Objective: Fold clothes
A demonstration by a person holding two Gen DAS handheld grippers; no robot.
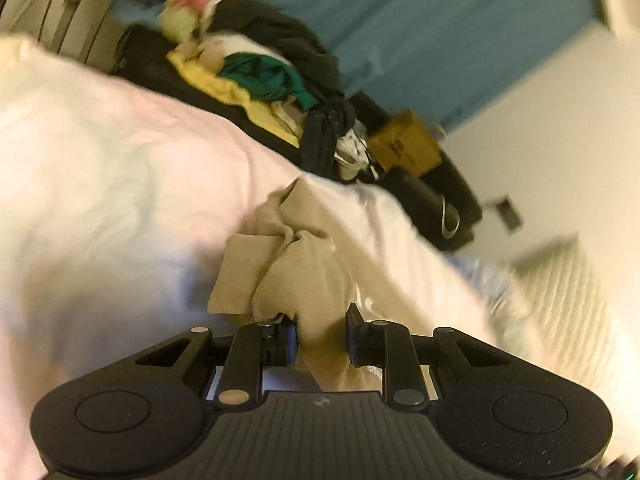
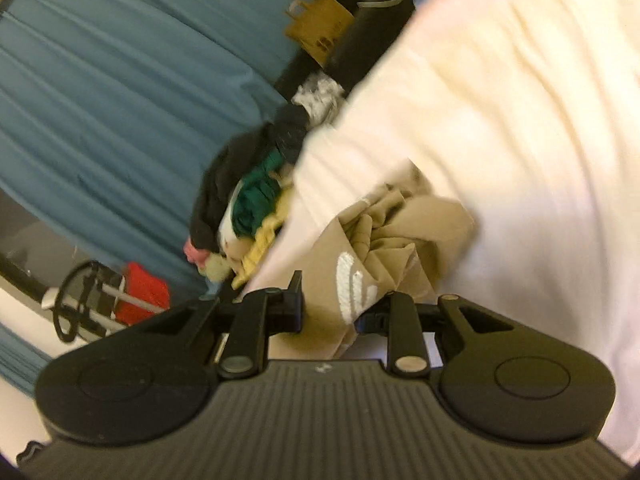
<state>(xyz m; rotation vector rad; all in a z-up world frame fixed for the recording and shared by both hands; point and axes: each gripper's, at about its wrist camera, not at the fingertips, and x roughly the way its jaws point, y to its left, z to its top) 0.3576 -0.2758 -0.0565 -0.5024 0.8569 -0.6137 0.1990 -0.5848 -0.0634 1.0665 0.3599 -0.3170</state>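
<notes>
Right now both grippers have hold of one tan garment point(image 1: 296, 276), which lies bunched on a white bed point(image 1: 104, 184). In the left wrist view the left gripper point(image 1: 322, 326) has its jaws partly closed, with a twisted fold of the tan cloth pinched between them and running back toward the camera. The cloth fans out ahead of the jaws in loose creases, one flat flap lying to the left.

In the right wrist view the right gripper point(image 2: 340, 300) has its jaws set fairly wide, and the tan garment point(image 2: 400, 240) fills the gap between them; a white printed mark shows on the cloth close to the jaws. Whether the jaws actually press the cloth there I cannot tell for sure, though it sits between them.

Beyond the bed's far edge lies a pile of clothes point(image 1: 256, 68) in black, green, yellow and pink, resting on something black. Near it stands a brown paper bag point(image 1: 404, 144). A teal curtain point(image 1: 440, 20) hangs behind. Both views are blurred.
</notes>
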